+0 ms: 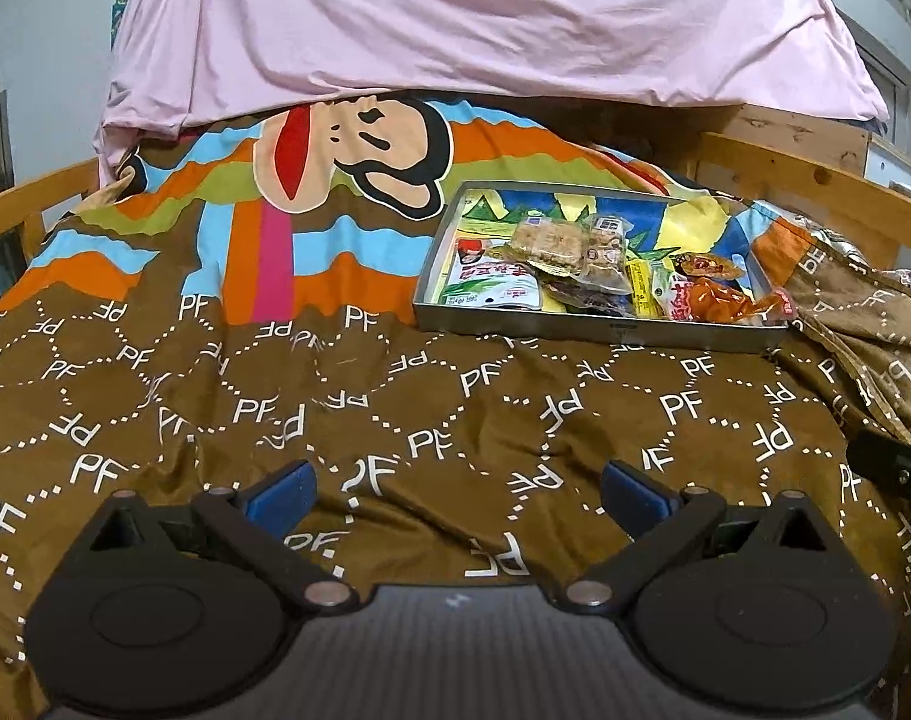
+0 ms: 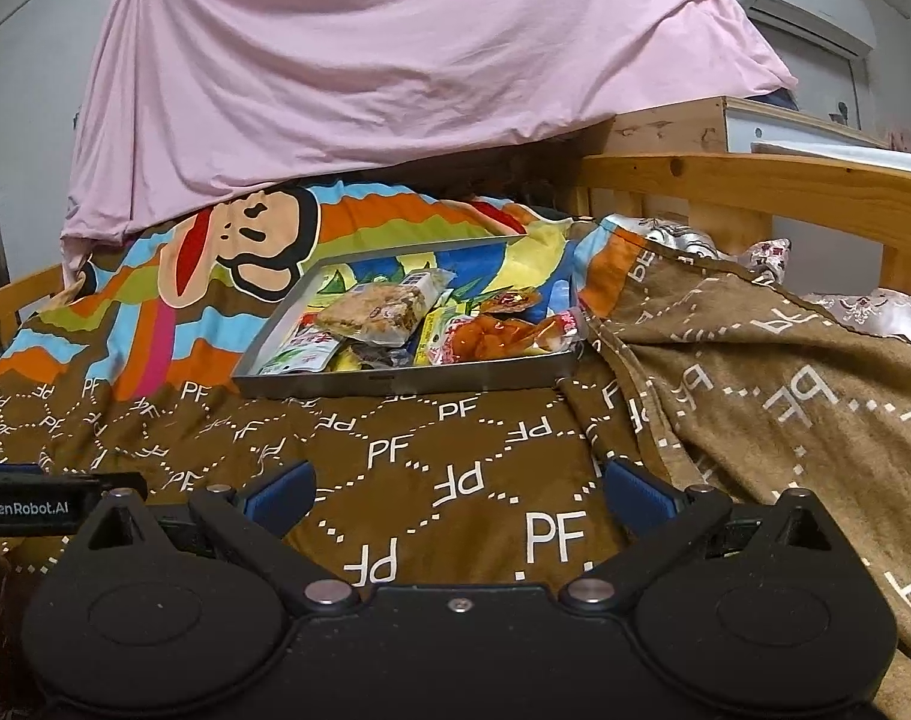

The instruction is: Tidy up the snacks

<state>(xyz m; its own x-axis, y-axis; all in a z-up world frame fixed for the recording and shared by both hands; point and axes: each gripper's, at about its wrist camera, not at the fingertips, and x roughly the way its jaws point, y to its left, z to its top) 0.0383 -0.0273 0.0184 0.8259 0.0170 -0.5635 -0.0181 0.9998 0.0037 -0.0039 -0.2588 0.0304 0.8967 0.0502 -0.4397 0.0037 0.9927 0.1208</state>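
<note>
On the brown patterned blanket [image 1: 515, 396], a shallow metal tray [image 1: 575, 333] is sitting flat, holding a loose heap of wrapped snacks [image 1: 599, 276]. Behind it, a pink sheet [image 1: 485, 18] is draping down over the bedding. Well apart from the tray, the left gripper [image 1: 458, 495] and right gripper [image 2: 458, 495] are hovering low over the blanket, both with jaws spread wide and gripping nothing.

- Soft, even indoor light; colours read clearly, with no hard shadows.
- Glare shows on the glossy snack wrappers [image 1: 719, 300] only.
- Strong fisheye bending curves the wooden bed rail [image 2: 755, 180]; corners go black.
- Focus is slightly soft throughout.
</note>
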